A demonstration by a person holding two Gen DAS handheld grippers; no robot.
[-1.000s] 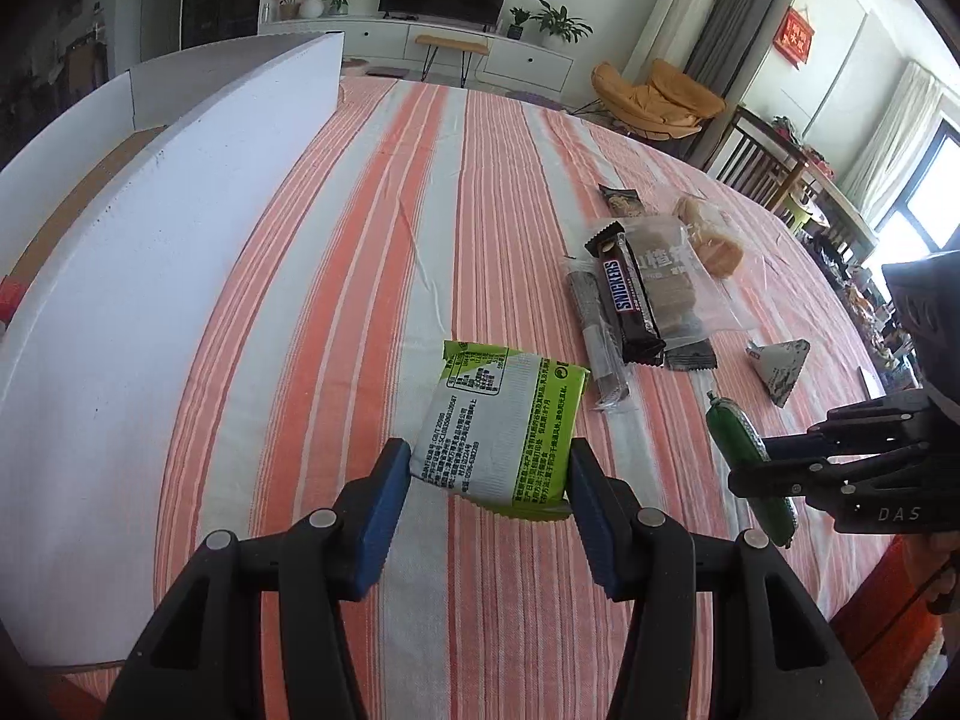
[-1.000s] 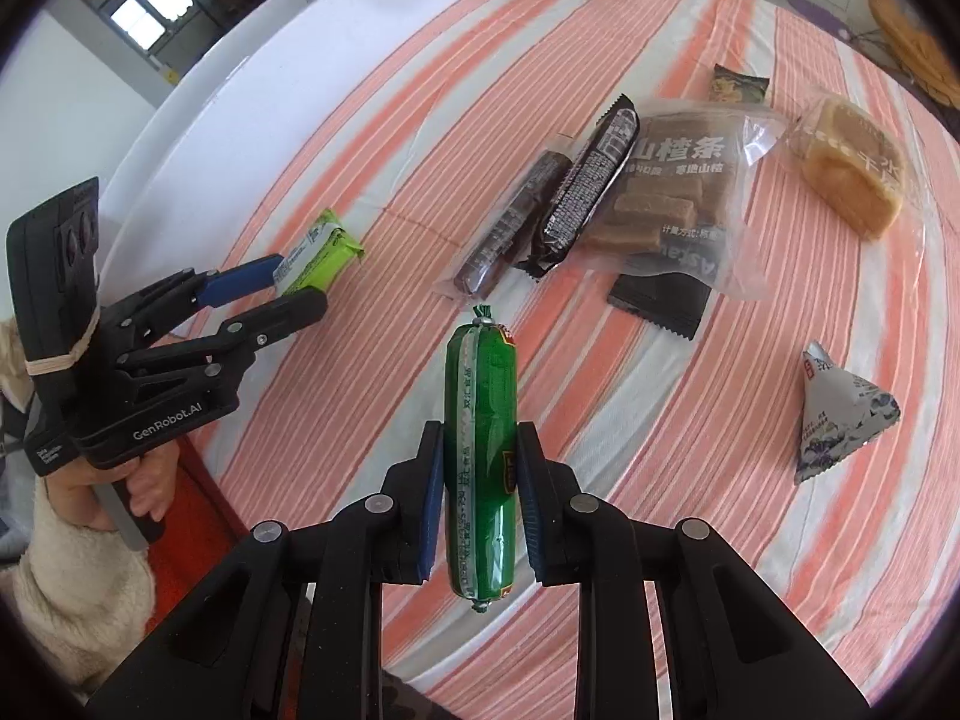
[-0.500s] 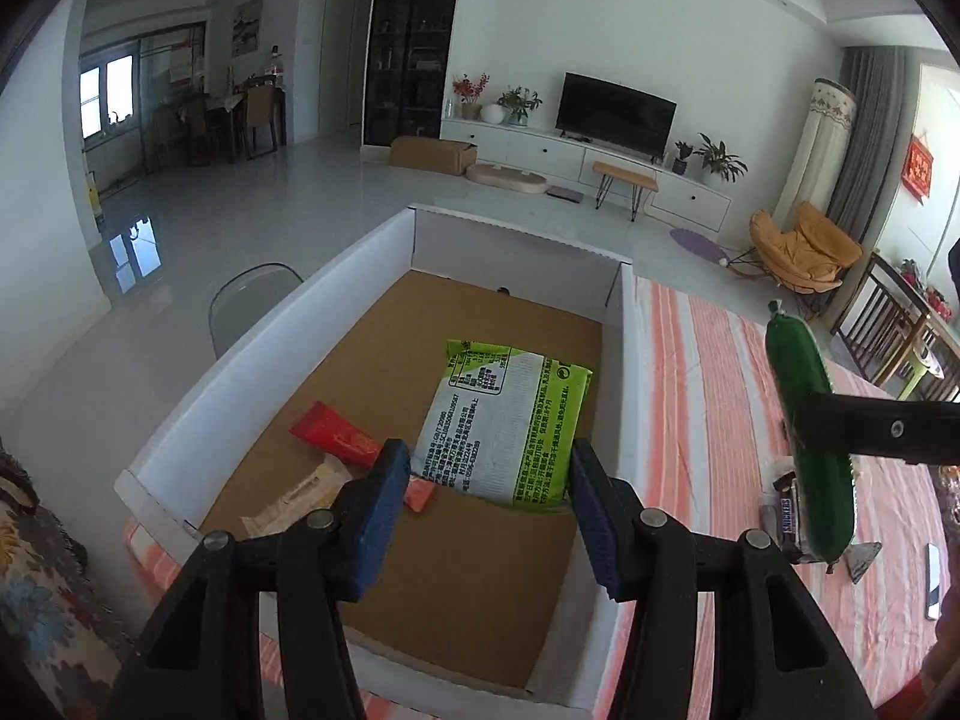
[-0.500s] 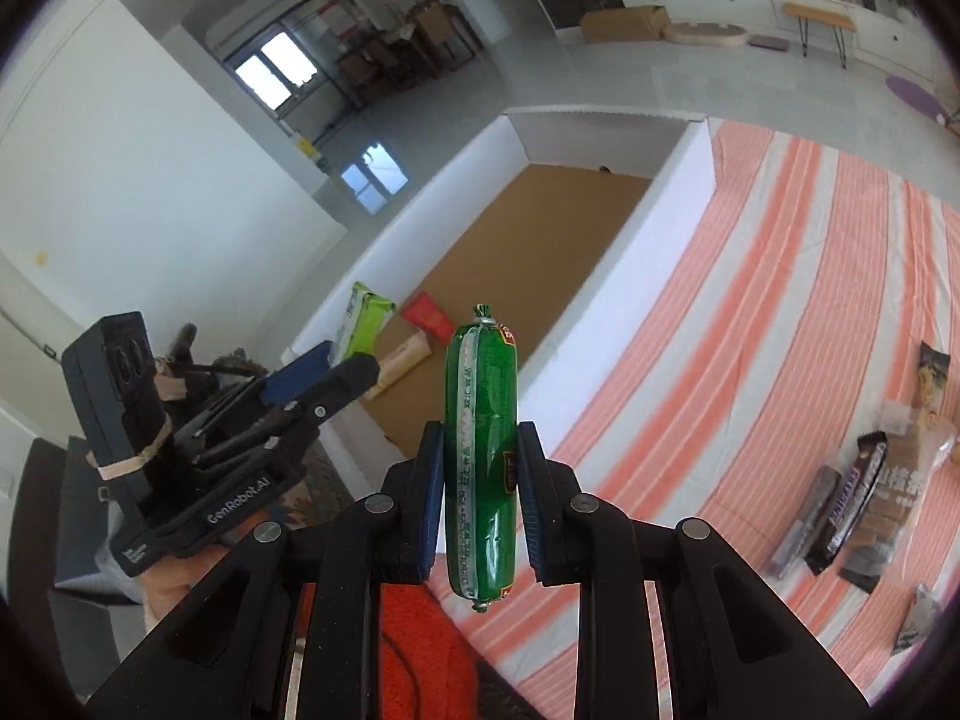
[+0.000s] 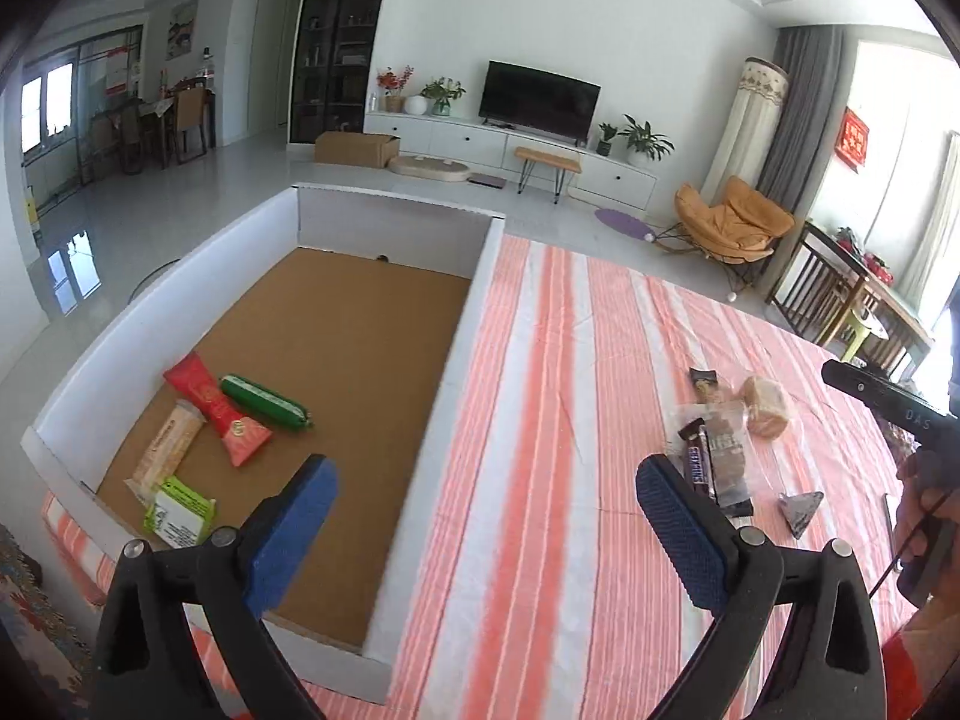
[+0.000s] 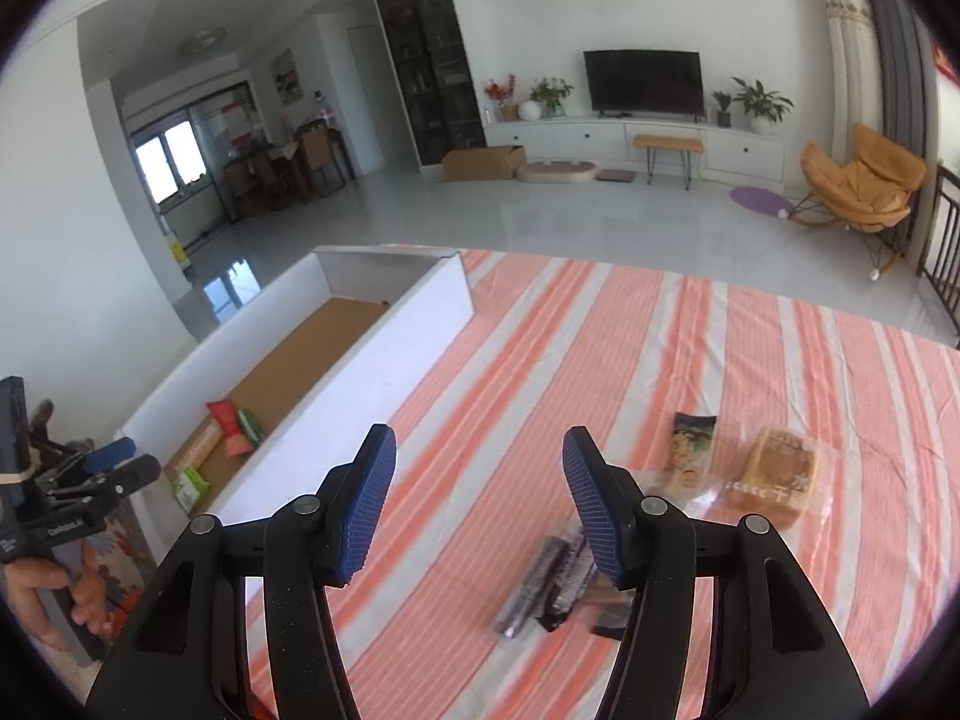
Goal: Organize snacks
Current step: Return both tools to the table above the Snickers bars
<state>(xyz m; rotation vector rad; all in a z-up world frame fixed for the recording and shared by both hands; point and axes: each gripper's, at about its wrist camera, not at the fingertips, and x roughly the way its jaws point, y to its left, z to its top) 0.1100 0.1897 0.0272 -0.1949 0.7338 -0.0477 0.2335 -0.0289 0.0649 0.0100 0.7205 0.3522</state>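
A white-walled box [image 5: 474,324] with a brown floor stands at the table's left edge. In it lie a green sausage [image 5: 264,402], a red packet [image 5: 216,414], a beige bar [image 5: 168,447] and a green-and-white packet [image 5: 180,510]. My left gripper [image 5: 483,480] hovers above the box's right wall, its jaws opening with nothing between them. My right gripper [image 6: 478,450] hangs over the striped cloth, jaws also opening and empty. The left gripper [image 6: 126,462] shows at the left of the right wrist view, beside the box [image 6: 384,354].
On the orange-striped tablecloth [image 5: 552,360] to the right lie a Snickers bar [image 5: 699,468], a bagged bread [image 5: 765,408], a small dark packet [image 5: 703,381] and a grey triangular packet [image 5: 801,510]. A hand [image 5: 924,516] holds the right gripper at the right edge.
Both grippers let go over the box: the green-and-white packet and the green sausage now lie inside. Both sets of jaws have spread wide, and both views have swung right towards the table.
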